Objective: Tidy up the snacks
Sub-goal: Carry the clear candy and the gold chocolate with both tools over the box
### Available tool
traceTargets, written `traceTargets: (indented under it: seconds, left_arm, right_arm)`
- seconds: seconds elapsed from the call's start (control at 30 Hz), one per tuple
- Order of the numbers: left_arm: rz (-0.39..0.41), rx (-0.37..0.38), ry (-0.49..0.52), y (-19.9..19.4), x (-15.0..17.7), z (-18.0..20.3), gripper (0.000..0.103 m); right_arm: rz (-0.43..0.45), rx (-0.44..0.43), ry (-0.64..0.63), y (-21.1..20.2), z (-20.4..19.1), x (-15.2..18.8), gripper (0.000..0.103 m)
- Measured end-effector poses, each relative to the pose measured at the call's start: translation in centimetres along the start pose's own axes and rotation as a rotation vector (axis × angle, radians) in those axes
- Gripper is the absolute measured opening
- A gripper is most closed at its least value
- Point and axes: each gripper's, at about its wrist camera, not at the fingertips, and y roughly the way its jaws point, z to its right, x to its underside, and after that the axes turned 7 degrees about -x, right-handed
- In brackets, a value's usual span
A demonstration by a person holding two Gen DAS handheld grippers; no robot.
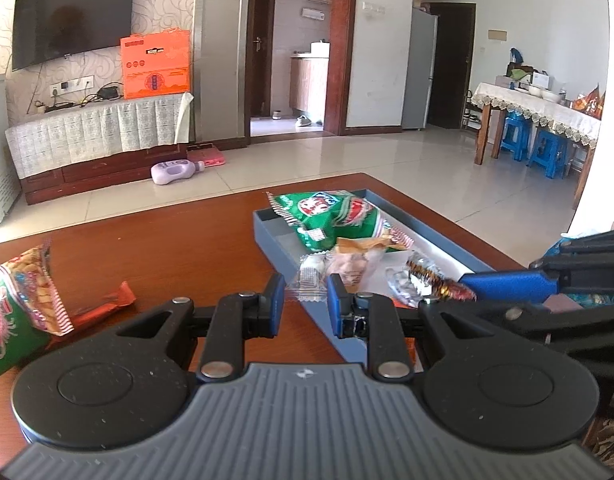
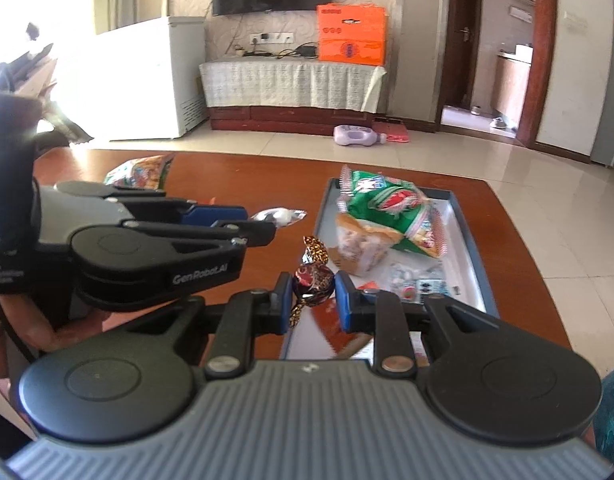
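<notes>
The right gripper (image 2: pixel 313 285) is gripping a foil-wrapped candy (image 2: pixel 313 278) between its jaws, holding it just above the near end of the grey tray (image 2: pixel 473 240), likely to drop it among the snacks gathered there. The left gripper (image 1: pixel 305 294) is pinching a small clear-wrapped sweet (image 1: pixel 310 278) over the tray's near edge. A green snack bag (image 1: pixel 11 300) and an orange bar (image 1: pixel 107 306) are waiting on the wooden surface (image 1: pixel 187 248).

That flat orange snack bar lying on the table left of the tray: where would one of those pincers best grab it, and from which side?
Probably across its narrow width near the middle, coming straight down from above. The orange bar lies flat on the wooden table, so there is no way under it. Its left end sits by the big green bag, so stay right of that.
</notes>
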Motion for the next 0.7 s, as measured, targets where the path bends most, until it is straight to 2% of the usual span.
traceTargets:
  seconds: [0.3, 0.7]
  left_arm:
    - [-0.005, 0.038, 0.0, 1.5, -0.4, 2.1, 0.027]
    - [-0.047, 0.08, -0.011, 5.5, -0.2, 6.0, 0.027]
  right_arm:
    - [-0.004, 0.032, 0.031, -0.3, 1.5, 0.4, 0.026]
    - [0.002, 0.105, 0.087, -1.1, 4.6, 0.9, 0.026]
